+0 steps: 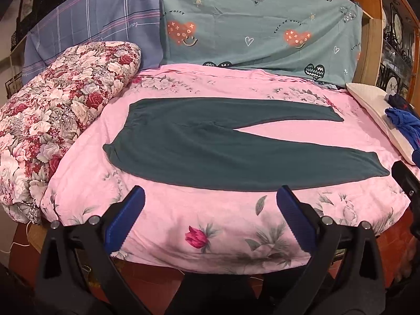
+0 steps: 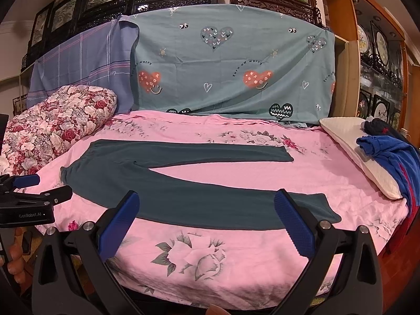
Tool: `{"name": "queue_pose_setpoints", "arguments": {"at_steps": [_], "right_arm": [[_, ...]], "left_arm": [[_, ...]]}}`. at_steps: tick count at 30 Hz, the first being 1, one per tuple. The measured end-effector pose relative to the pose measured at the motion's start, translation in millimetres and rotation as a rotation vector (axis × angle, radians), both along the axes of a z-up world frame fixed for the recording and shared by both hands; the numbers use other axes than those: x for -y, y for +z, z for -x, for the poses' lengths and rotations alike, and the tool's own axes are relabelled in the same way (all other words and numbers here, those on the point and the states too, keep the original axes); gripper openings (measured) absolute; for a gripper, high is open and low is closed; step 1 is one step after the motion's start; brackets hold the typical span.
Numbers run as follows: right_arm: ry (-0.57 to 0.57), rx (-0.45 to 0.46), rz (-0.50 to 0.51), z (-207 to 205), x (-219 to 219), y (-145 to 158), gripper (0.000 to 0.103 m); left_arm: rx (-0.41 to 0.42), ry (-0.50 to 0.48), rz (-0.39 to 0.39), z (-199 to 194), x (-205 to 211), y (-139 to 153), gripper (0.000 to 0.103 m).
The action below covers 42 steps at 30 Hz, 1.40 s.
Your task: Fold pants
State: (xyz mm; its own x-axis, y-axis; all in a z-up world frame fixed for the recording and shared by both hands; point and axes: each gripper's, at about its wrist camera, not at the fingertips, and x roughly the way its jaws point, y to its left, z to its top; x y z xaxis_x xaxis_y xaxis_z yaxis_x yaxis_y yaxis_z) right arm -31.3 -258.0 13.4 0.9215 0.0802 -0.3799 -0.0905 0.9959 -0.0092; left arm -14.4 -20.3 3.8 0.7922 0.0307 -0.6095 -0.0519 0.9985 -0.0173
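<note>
Left wrist view first, and sweeping from the left: the rolled floral quilt sits just beside the waistband end of the dark green pants, and that's the first hazard, because a grab at the waistband that drifts outward could catch quilt fabric along with it. The pants lie flat on the pink floral bedspread, waistband to the left, both legs running right and splayed apart in a V. The left gripper hangs short of the near edge of the pants, spread wide and holding nothing. Moving across to the right wrist view, the right gripper is likewise released and empty, with the near leg's cuff region lying just past its fingers. Here's the real worry, I'd say: the bedspread is soft and puckered, so a pinch that goes too deep may gather pink cloth with the green and drag the whole surface. If only one layer of the leg is caught, the fold will likely come up lopsided. Far right, the white pillow with the blue clothes heaped on it sits near the cuffs, and a wide swing of a leg could snag that pile.
</note>
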Motion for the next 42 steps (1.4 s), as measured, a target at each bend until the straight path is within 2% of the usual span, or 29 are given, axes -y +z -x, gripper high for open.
{"name": "queue_pose_setpoints", "arguments": {"at_steps": [42], "right_arm": [[0.011,-0.011,0.009,0,-11,-8,0.102]], "left_arm": [[0.001,0.002,-0.006,1,-2,-5,0.101]]}}
